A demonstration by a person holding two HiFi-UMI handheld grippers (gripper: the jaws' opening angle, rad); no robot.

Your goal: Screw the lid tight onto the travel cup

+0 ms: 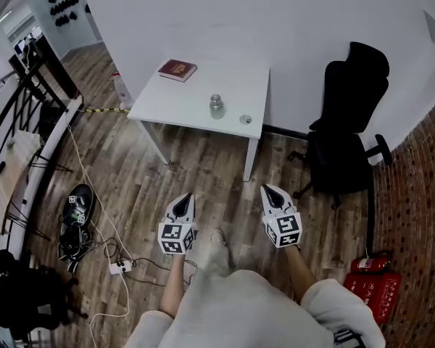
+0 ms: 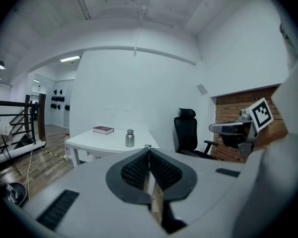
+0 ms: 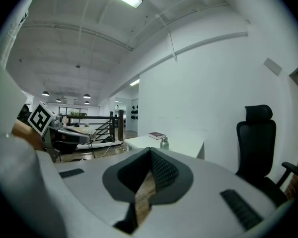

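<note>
Start with what you hold: your left gripper (image 1: 185, 200) and your right gripper (image 1: 268, 191) are side by side in front of you, both pointing forward and slightly down. On each one the ribbed pads meet tip to tip with nothing between them, so both are closed and empty. Below them is only the wooden floor (image 1: 203, 172), and the work is well ahead of both tools. Next along their line comes the near edge of the white table (image 1: 196, 93). On it, nearest that edge and almost straight ahead of your right gripper, lies a small round piece that looks like the lid (image 1: 245, 119). Beyond it and a little to its left, between the lines of the two grippers, the metal travel cup (image 1: 217, 106) stands upright. The lid and the cup are close together but not touching. A dark red book (image 1: 177, 69) lies further back, to the left of where your left gripper points. A black office chair (image 1: 348, 136) stands off to the right of your right gripper. I judge this to be the approach, with nothing gripped and no screwing begun. The next move, as I see it, needs both jaws opened on the way in, then one gripper around the cup's body to steady it. The other gripper must pick the low, flat lid up level so that its thread can start square on the cup's mouth.
</note>
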